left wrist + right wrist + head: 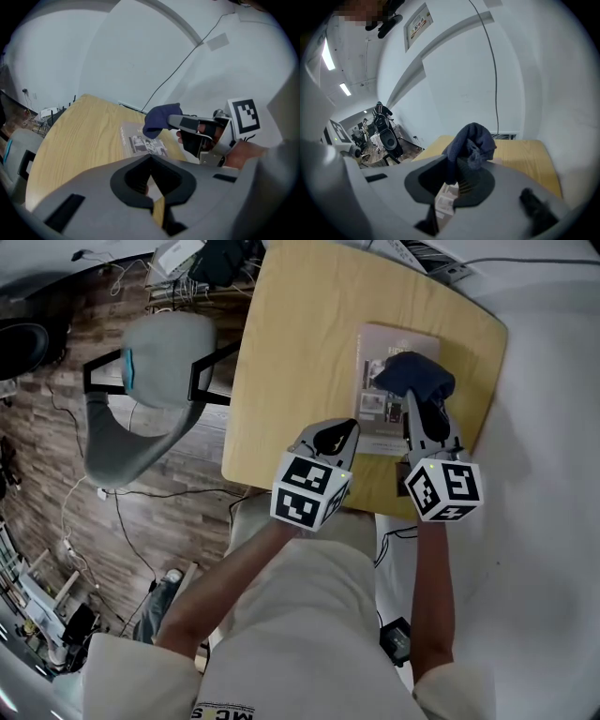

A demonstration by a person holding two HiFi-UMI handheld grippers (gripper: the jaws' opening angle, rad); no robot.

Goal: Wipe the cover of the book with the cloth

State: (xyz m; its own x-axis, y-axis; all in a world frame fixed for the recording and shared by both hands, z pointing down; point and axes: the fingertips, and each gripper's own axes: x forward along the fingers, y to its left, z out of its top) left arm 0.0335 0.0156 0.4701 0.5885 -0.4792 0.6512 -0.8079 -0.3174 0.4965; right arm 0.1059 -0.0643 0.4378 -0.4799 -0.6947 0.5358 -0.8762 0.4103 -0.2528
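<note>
We see a light wood table [291, 352] w/ rounded corners. It stands by a white wall [548, 427], and a dark wood-plank floor [56, 418] lies to its left. A grey chair [155, 381] w/ black armrests stands just beside the table's left edge, and thin cables [122, 512] trail over the planks. In the R gripper view a cable runs up the wall, strip lights show on the ceiling, and the room opens to a far area too small for us to read. The book [375, 413] lies flat on the table's right half, cover up, w/ a photo on the cover. The R gripper [419, 407] is over the book, its jaws clamped on the dark blue cloth [417, 376], which bunches over the cover's far-right part. We can't tell if the cloth presses on the cover. In its own view the cloth [471, 138] sits pinched between the R gripper's [457, 171] jaws, w/ the book showing below. The L gripper [330, 439] is at the table's near edge, by the book's near-left corner. In its own view the L gripper's [151, 161] jaw tips are together w/ nothing between them, and beyond them are the book [140, 140] and the cloth [159, 121].
</note>
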